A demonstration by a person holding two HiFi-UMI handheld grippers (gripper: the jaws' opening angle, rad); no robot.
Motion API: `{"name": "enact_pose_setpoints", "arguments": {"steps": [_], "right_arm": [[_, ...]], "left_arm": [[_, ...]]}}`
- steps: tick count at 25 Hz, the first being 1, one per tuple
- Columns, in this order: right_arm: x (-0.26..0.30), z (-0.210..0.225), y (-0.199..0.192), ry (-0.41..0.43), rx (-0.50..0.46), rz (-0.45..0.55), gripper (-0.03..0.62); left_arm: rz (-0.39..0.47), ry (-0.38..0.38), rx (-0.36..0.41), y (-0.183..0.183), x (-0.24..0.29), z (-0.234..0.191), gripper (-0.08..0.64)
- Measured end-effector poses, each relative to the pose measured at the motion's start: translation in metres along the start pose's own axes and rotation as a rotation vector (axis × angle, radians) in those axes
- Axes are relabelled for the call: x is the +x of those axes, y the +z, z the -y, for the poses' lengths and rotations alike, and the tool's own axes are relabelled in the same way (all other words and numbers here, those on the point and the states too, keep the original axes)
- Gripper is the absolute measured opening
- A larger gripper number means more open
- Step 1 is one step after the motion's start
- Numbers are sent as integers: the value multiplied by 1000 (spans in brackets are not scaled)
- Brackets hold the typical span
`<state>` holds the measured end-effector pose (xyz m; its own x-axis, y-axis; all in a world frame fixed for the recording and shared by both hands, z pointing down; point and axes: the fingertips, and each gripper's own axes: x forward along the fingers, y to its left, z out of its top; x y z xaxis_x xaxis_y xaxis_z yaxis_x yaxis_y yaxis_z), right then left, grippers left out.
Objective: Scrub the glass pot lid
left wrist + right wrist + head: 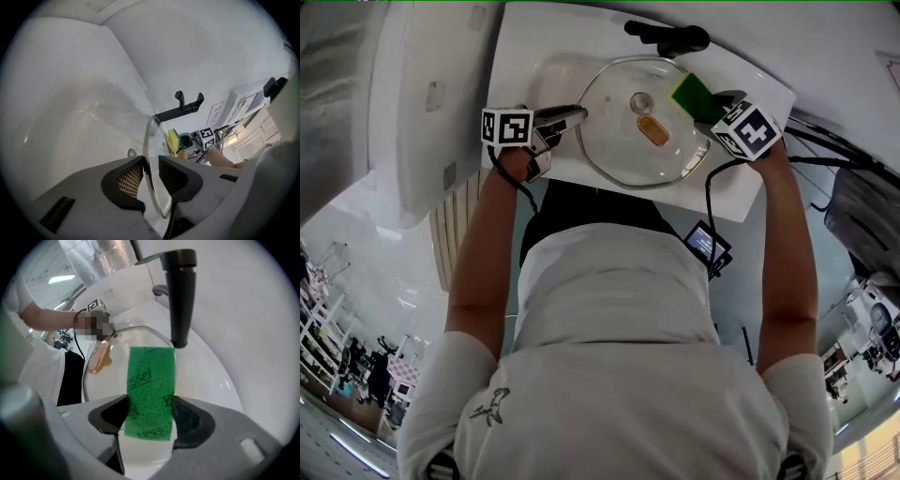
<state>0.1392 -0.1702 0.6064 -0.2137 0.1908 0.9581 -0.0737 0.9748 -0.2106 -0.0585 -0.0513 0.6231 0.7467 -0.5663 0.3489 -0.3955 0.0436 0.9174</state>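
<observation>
- Left claw (pixel 151 163): clamped on the rim of the glass pot lid (pixel 151 136), which reaches ahead of it over the sink (pixel 736 187).
- Right claw (pixel 150 404): clamped on the green sponge (pixel 151 380), which projects ahead of it at the lid's far edge.
- Method, as judged: press the sponge flat and stroke toward the clamped rim, so the lid cannot lever free.

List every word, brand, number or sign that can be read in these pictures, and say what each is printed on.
"essel": dark print repeated on the green sponge; the letter before it is unclear.
Wall label: printed, too small to read.
Device screen: lit, too small to read.
Marker cubes: black-and-white patterns only, no words.
</observation>
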Motion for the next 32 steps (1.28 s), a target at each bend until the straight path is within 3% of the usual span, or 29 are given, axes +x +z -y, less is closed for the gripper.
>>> {"name": "enact_pose_setpoints", "arguments": {"steps": [5, 9, 13, 18, 22, 27, 32], "right_arm": [[1, -8, -67, 1, 98, -40, 291], [-3, -14, -77, -9, 105, -35, 291], [-16, -11, -13, -55, -2, 64, 291], [-9, -37, 94, -57, -285, 89, 291], [11, -58, 124, -27, -410, 50, 291], [5, -47, 104, -14, -265, 111, 291], [-6, -44, 56, -10, -134, 132, 290]], "left_arm": [[5, 11, -5, 0, 1, 1, 103], [4, 24, -11, -2, 2, 2, 103], [1, 42, -7, -2, 1, 1, 104], [3, 51, -12, -2, 2, -1, 106], [13, 53, -20, -2, 3, -1, 107], [15, 52, -15, -1, 3, 0, 107], [23, 54, -23, -1, 2, 0, 107]]}}
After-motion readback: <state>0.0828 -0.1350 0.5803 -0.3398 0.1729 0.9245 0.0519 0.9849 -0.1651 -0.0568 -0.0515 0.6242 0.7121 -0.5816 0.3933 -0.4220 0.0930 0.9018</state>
